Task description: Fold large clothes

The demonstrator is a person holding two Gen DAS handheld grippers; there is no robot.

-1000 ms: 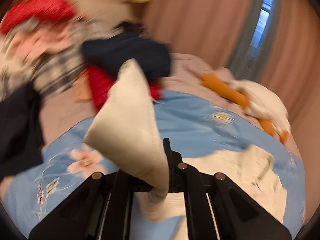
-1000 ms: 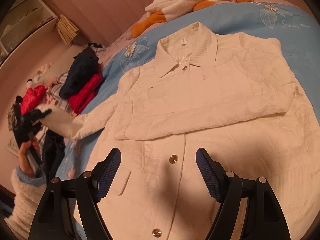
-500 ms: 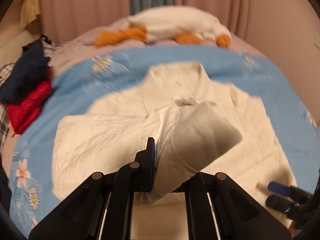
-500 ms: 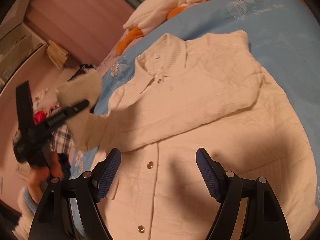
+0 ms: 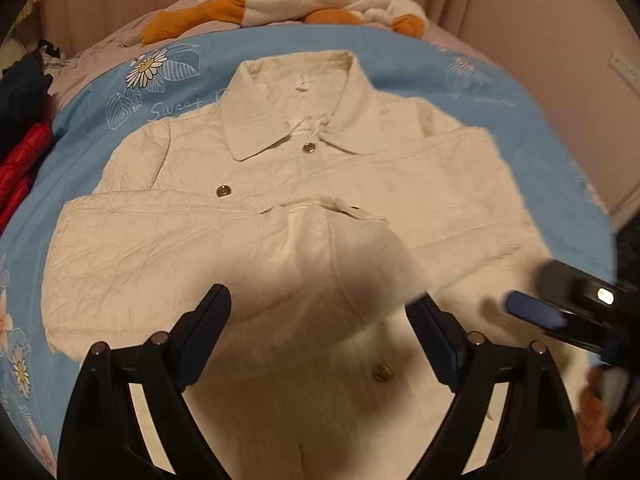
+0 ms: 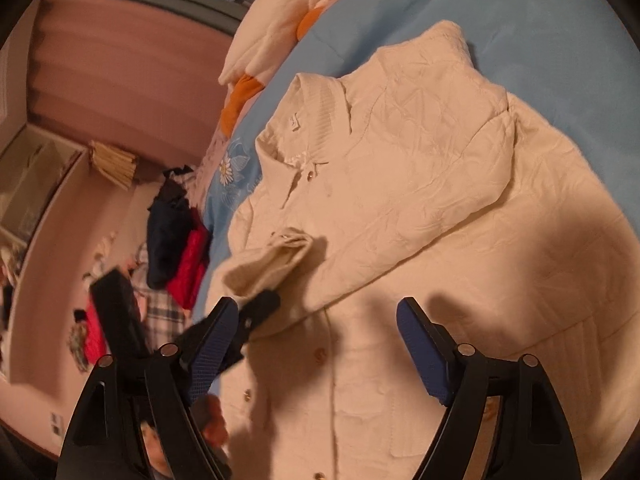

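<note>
Now the left tongs (image 5: 320,332) stand wide open over the jacket (image 5: 304,184), with nothing between the two fingers. Just ahead of them lies the sleeve (image 5: 224,252), folded across the jacket's front, its cuff (image 5: 352,248) a little past the fingertips and apart from them. Further ahead are the collar (image 5: 296,108) and the top buttons; a lower button shows between the fingers. The jacket lies flat, front up, on the blue sheet (image 5: 96,128) of a bed.

Likewise the right tongs (image 6: 316,340) are wide open and hold nothing. They hover over the lower front of the jacket (image 6: 420,208), near its button line. Ahead and to the left of them the cuff (image 6: 268,268) sits raised on the chest, with the left tongs (image 6: 256,312) right behind it; from this view I cannot tell whether they touch it. The other sleeve (image 6: 472,184) is folded across the chest ahead of the right tongs.

Beyond the collar, at the head of the bed, lies a white and orange plush toy (image 5: 304,0). Off to the left of the left tongs is a pile of dark and red clothes (image 5: 24,128).
</note>
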